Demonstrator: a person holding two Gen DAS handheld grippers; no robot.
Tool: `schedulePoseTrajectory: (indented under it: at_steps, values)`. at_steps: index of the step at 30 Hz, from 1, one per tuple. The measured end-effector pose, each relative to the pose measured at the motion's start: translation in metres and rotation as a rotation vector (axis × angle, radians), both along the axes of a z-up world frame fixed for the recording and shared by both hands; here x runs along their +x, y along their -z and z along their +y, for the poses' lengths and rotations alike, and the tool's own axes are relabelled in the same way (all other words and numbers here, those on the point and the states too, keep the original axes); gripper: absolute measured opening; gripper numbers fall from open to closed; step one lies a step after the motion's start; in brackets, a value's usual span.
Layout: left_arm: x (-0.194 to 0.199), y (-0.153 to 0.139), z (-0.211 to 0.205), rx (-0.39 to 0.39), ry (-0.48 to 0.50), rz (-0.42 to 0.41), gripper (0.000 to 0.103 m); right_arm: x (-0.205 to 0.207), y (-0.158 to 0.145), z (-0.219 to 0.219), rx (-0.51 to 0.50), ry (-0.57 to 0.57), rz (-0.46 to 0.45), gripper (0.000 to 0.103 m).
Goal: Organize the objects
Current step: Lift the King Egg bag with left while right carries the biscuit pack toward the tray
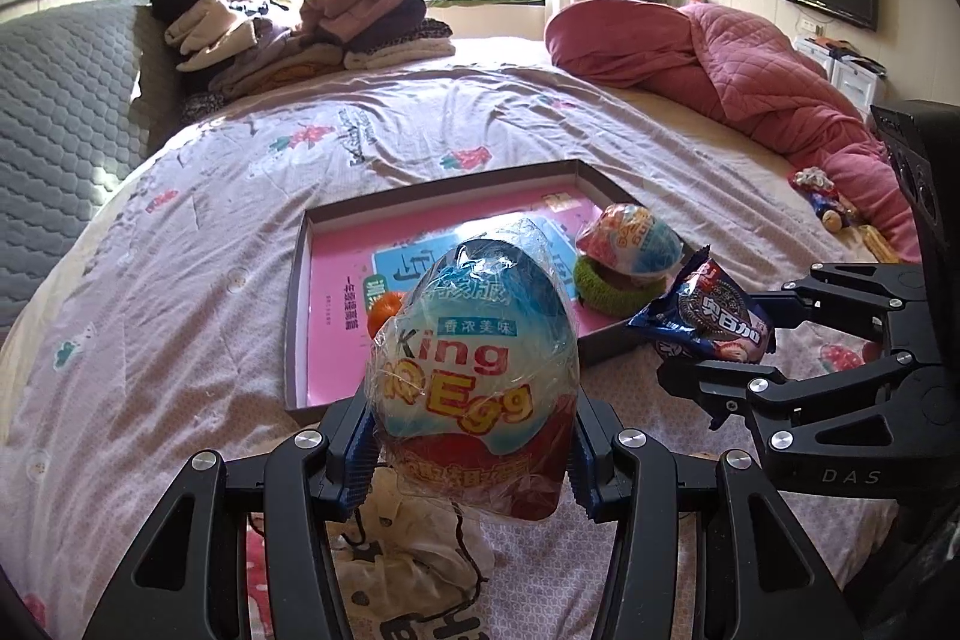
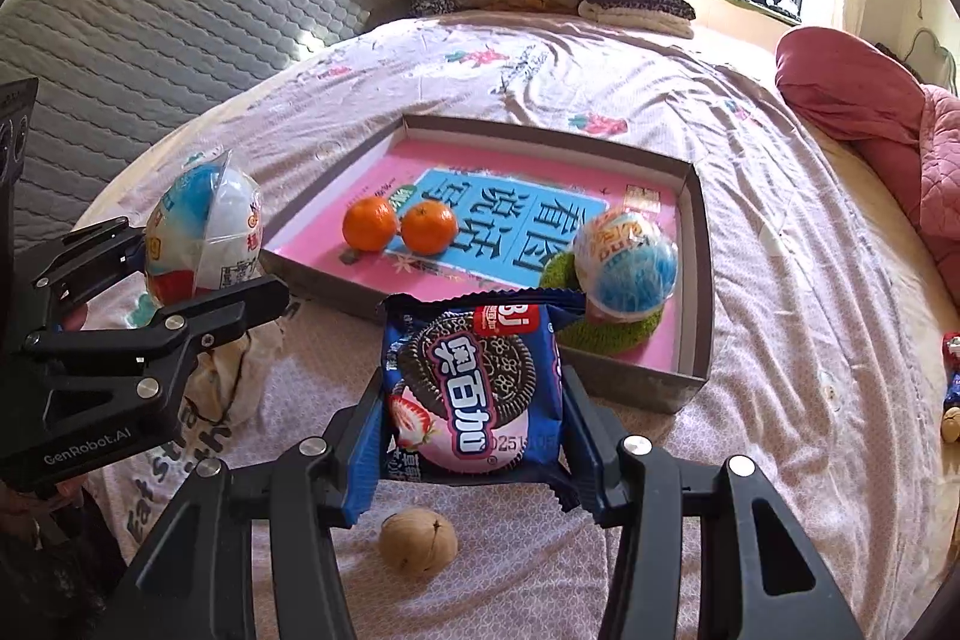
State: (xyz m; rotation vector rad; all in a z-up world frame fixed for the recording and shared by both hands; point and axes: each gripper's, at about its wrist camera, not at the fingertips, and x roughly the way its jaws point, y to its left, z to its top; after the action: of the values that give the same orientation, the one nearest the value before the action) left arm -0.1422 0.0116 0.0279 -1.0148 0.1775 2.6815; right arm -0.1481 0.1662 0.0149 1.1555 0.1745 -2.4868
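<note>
My left gripper (image 1: 474, 436) is shut on a wrapped King Egg toy egg (image 1: 474, 364), held above the bed near the front edge of a shallow grey box (image 1: 300, 244) with a pink bottom. My right gripper (image 2: 474, 430) is shut on a blue cookie packet (image 2: 474, 388), held just in front of the box (image 2: 696, 196). In the box sit two oranges (image 2: 399, 223) and a second toy egg (image 2: 627, 265) on a green knitted ring (image 2: 606, 331). The left gripper (image 2: 180, 292) with its egg (image 2: 201, 235) shows in the right wrist view, the right gripper (image 1: 708, 352) with its packet (image 1: 708, 316) in the left wrist view.
A walnut (image 2: 417, 541) lies on the bedsheet below the right gripper. A white printed bag (image 1: 408, 550) lies under the left gripper. Folded clothes (image 1: 300, 22) are stacked at the far side, a pink quilt (image 1: 750, 64) on the right, small snacks (image 1: 828, 202) near it.
</note>
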Motion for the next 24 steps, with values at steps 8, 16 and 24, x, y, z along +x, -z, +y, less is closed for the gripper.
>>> schedulePoseTrajectory:
  at_steps: [8,16,24]
  values:
    - [0.009,-0.018,0.003,-0.001,-0.008,0.034,0.053,0.009,-0.021,0.001,-0.006,0.003,0.043,0.052]
    - [0.018,-0.033,0.004,-0.012,-0.03,0.053,0.053,0.02,-0.035,0.002,-0.01,0.005,0.07,0.052]
    - [0.028,-0.044,0.0,-0.005,-0.044,0.071,0.053,0.029,-0.049,0.001,-0.022,0.016,0.103,0.052]
